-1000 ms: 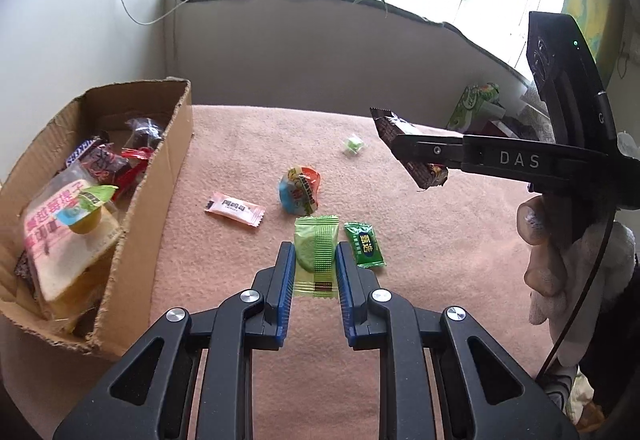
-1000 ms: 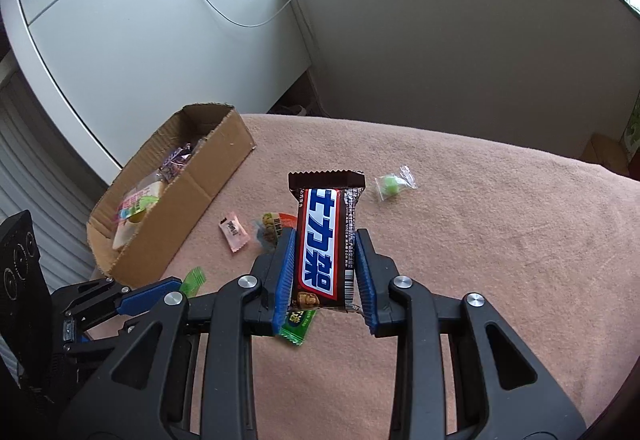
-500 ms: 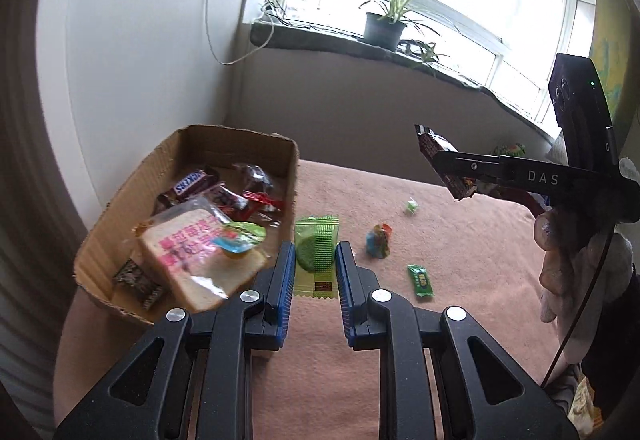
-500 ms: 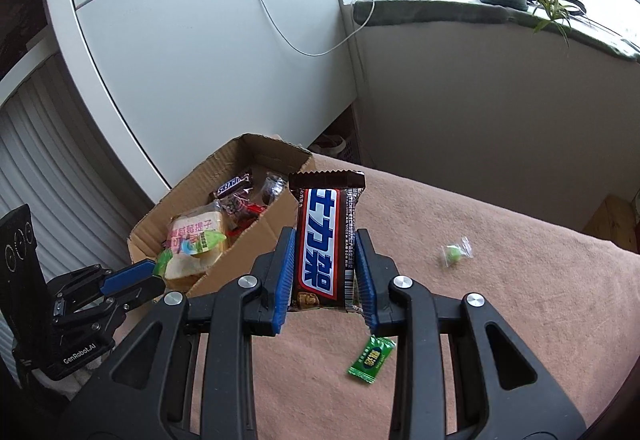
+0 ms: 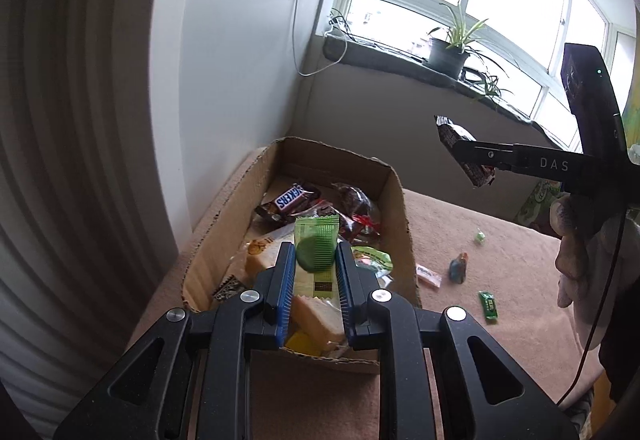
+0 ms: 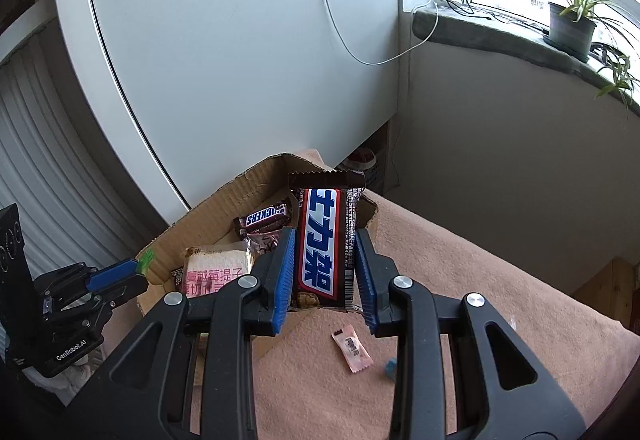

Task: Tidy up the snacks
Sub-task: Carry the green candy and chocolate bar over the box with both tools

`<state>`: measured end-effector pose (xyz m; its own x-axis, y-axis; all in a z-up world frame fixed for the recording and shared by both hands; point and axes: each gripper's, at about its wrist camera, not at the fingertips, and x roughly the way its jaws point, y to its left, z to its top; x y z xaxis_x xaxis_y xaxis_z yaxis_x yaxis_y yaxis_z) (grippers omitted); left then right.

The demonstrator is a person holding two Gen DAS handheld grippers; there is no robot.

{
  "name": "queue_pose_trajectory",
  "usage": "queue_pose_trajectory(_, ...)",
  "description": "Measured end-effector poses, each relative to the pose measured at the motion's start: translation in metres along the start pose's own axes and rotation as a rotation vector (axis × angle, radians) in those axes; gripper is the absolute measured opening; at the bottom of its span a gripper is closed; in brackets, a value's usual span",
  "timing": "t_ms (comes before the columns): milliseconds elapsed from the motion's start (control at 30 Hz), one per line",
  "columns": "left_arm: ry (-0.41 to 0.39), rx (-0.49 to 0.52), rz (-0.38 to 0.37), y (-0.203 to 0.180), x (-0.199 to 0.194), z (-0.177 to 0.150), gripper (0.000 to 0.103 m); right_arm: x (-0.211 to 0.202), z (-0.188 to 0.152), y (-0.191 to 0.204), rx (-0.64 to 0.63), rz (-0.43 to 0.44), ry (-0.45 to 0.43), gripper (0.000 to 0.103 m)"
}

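In the left wrist view, the left gripper (image 5: 316, 264) is clamped on a green snack packet (image 5: 316, 248), which stands upright between the blue pads above the cardboard box (image 5: 398, 199). In the box lie a Snickers bar (image 5: 294, 196), a dark wrapped sweet and a wrapped sandwich (partly hidden by the fingers). At 3 o'clock the right gripper (image 5: 466, 155) holds a brown chocolate bar (image 5: 450, 133) in the air — it is above the pink cloth (image 5: 460, 232), beside the box. On the cloth, at about 4 o'clock, lie a pink candy (image 5: 428, 275), a blue-orange sweet (image 5: 458, 267) and a small green packet (image 5: 488, 304). In the right wrist view, the right gripper (image 6: 326, 272) is closed on the chocolate bar (image 6: 322, 244), upright over the near edge of the box (image 6: 240, 191). The left gripper (image 6: 138, 268) is at 9 o'clock — the green packet's tip shows between its pads at the box wall. The pink candy (image 6: 352, 348) lies on the cloth at 5 o'clock.
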<state>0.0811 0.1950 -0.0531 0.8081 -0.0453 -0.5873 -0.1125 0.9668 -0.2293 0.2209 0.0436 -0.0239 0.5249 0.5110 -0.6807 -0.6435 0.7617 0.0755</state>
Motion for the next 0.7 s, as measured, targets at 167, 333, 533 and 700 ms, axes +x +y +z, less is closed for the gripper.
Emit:
queue_pose_trajectory(167, 0.006, -0.002, 0.016, 0.009, 0.008, 0.003, 0.019, 0.036, 0.007, 0.013, -0.014, 0.011, 0.042, 0.03)
queue_pose_trajectory(333, 0.013, -0.005, 0.032, 0.015, 0.016, 0.005, 0.019, 0.063, 0.011, 0.019, -0.026, 0.01, 0.074, 0.03)
queue_pose_trajectory(533, 0.024, 0.011, 0.033, 0.011, 0.024, 0.005, 0.019, 0.085, 0.01, 0.018, -0.015, 0.009, 0.11, 0.03)
queue_pose_trajectory(700, 0.032, 0.013, 0.033, 0.011, 0.028, 0.006, 0.019, 0.095, 0.009, 0.02, -0.015, 0.01, 0.124, 0.03)
